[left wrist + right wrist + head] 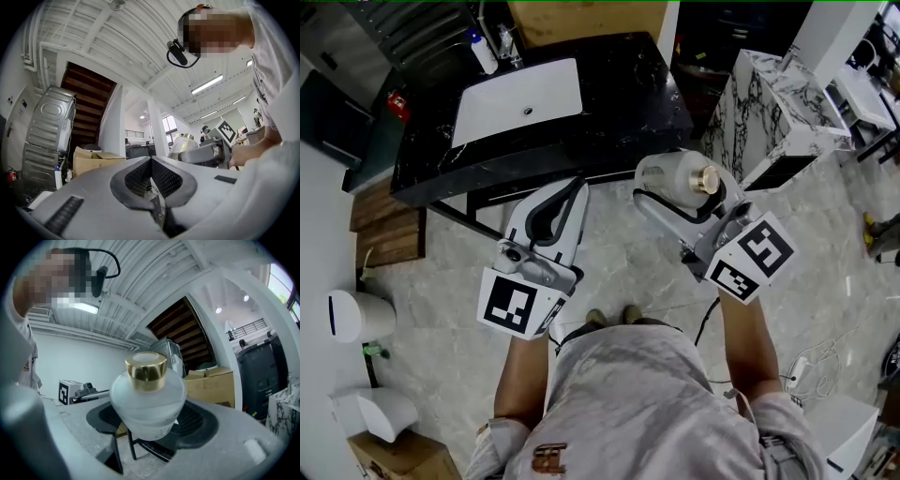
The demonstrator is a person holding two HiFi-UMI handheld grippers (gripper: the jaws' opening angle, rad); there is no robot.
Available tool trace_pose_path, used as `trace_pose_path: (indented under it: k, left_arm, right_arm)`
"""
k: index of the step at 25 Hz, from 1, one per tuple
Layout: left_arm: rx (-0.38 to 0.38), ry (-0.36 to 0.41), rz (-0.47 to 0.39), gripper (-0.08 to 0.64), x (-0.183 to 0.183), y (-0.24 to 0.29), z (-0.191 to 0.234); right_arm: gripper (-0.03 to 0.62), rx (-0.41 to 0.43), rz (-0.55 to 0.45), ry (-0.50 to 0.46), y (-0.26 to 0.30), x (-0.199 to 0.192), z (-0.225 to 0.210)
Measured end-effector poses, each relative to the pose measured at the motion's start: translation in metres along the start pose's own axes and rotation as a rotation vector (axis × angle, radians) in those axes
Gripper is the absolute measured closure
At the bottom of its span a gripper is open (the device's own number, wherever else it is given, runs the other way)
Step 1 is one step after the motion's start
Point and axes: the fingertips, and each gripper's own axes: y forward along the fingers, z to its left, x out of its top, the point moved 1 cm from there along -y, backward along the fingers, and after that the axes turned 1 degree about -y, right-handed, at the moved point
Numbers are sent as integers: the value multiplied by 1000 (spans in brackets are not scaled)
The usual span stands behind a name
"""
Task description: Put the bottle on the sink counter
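A frosted white bottle (667, 174) with a gold cap sits between the jaws of my right gripper (682, 199), which is shut on its body. In the right gripper view the bottle (147, 401) fills the middle, cap pointing away from the camera, with a jaw pressed against each side of it. My left gripper (551, 217) hangs beside it, jaws shut and nothing between them (151, 160). Both grippers hover over the floor just in front of the black sink counter (623, 108), which has a white basin (517, 98).
A pump bottle (483, 52) and a faucet (506, 42) stand at the counter's back edge. A marble-patterned block (769, 112) stands to the right of the counter. At the left are wooden boards (386, 225) and white bins (358, 314). Cables (811, 361) lie on the floor at the right.
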Motion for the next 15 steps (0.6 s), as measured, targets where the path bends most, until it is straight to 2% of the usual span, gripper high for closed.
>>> trace_pose_path:
  k: [15]
  left_arm:
    - [58,22,19,560,-15,33,10]
  right_arm:
    - [262,24,23,-17,6,-8,-44]
